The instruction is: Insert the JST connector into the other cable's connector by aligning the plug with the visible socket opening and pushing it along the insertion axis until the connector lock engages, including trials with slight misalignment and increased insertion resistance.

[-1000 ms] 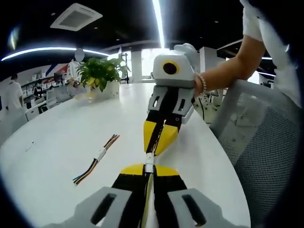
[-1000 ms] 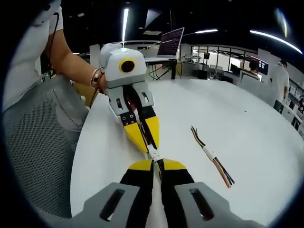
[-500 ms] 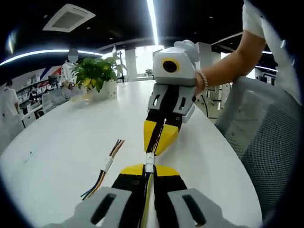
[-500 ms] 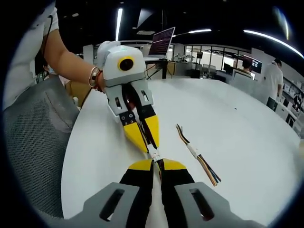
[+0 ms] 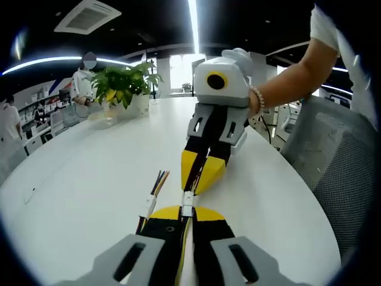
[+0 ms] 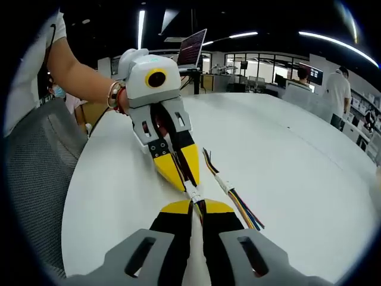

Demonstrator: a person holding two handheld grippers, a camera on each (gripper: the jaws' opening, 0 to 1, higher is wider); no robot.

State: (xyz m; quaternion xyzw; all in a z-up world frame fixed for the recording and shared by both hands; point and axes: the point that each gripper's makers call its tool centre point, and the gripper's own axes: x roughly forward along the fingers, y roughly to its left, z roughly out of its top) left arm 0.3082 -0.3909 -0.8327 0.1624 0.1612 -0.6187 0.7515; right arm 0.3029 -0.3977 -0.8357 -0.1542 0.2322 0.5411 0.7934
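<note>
now the spare cable (image 5: 152, 196) looks closer; both hand-held grippers (image 5: 187, 210) (image 6: 196, 205) pinch tiny, light, bendy connectors (image 5: 187, 202) tight.

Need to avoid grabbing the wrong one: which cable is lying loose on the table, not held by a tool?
The multicoloured cable with the white sleeve, lying on the white table beside the tool tips. The other two cables are clamped in the left tool and right tool, meeting at the white connector.

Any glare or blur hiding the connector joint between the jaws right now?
Left gripper view: small white connector joint sharp, evenly lit; bright ceiling light strip blown out overhead, glossy white table shines without masking. Right gripper view: joint also crisp; fisheye bends the table's edge.
</note>
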